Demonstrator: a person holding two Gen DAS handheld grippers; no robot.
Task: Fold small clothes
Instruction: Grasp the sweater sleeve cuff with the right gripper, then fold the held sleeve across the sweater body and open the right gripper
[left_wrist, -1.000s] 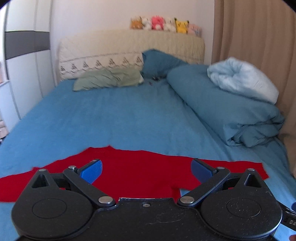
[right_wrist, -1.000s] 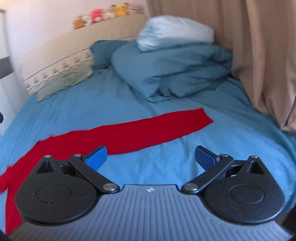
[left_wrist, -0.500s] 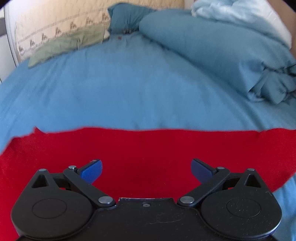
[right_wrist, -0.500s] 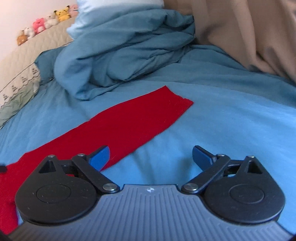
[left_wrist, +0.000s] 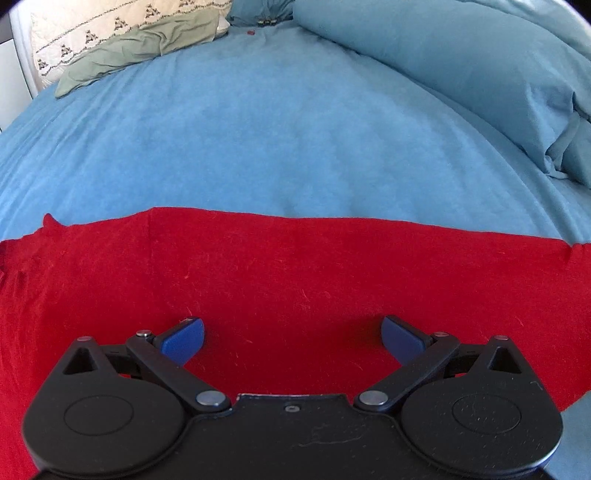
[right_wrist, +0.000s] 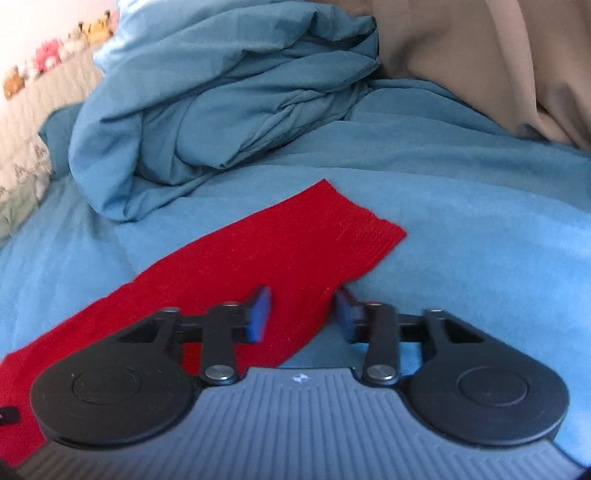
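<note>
Blue bed, rumpled duvet, beige curtain

Left gripper agape over red garment.

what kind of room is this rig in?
Almost certainly a bedroom: the red knit garment lies on a bed with a blue sheet, a rumpled blue duvet beside it, and a row of plush toys along the padded headboard.
</note>
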